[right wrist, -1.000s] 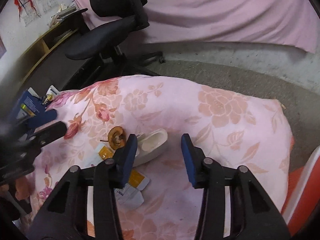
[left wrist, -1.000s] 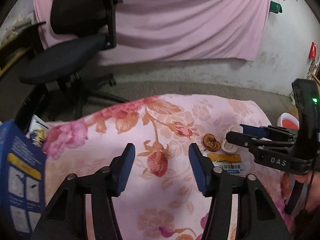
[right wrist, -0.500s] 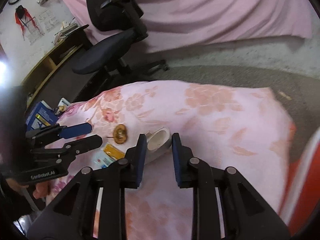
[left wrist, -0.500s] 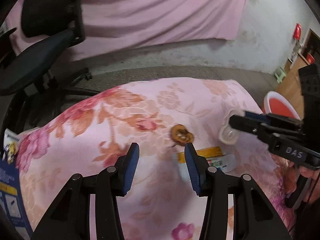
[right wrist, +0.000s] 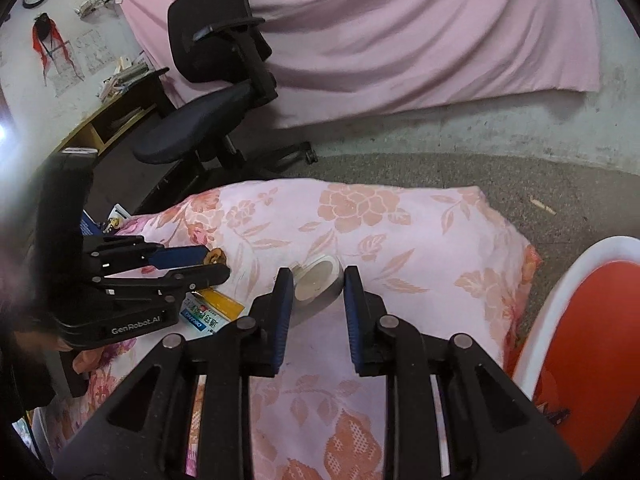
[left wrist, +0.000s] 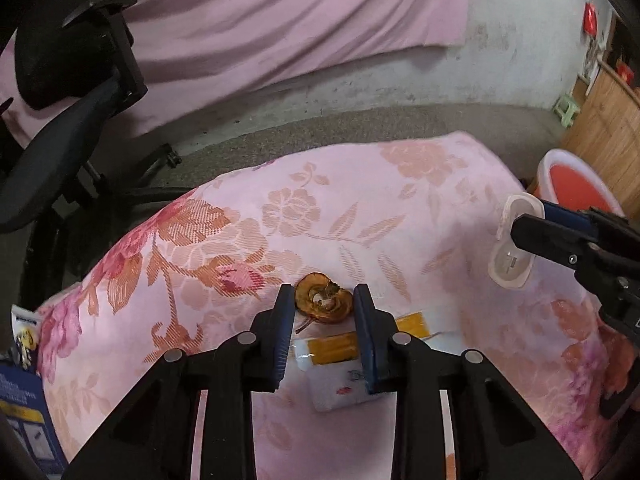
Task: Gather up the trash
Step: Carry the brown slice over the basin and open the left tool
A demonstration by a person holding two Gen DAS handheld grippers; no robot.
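A brown dried fruit core point(left wrist: 323, 303) sits between the blue pads of my left gripper point(left wrist: 323, 300), which is shut on it on the pink floral cloth point(left wrist: 340, 216). My right gripper point(right wrist: 318, 282) is shut on a white plastic cup point(right wrist: 318, 286) and holds it above the cloth; the cup also shows in the left wrist view point(left wrist: 514, 254). A yellow and white wrapper point(left wrist: 340, 364) lies flat under my left gripper and shows in the right wrist view point(right wrist: 210, 310).
A red bin with a white rim point(right wrist: 592, 320) stands at the right of the cloth. A black office chair point(right wrist: 212, 92) stands behind it. A blue box point(left wrist: 24, 412) lies at the left edge.
My left gripper has moved right to the fruit core and shut on it. My right gripper has shut on the white cup and lifted it toward the right.
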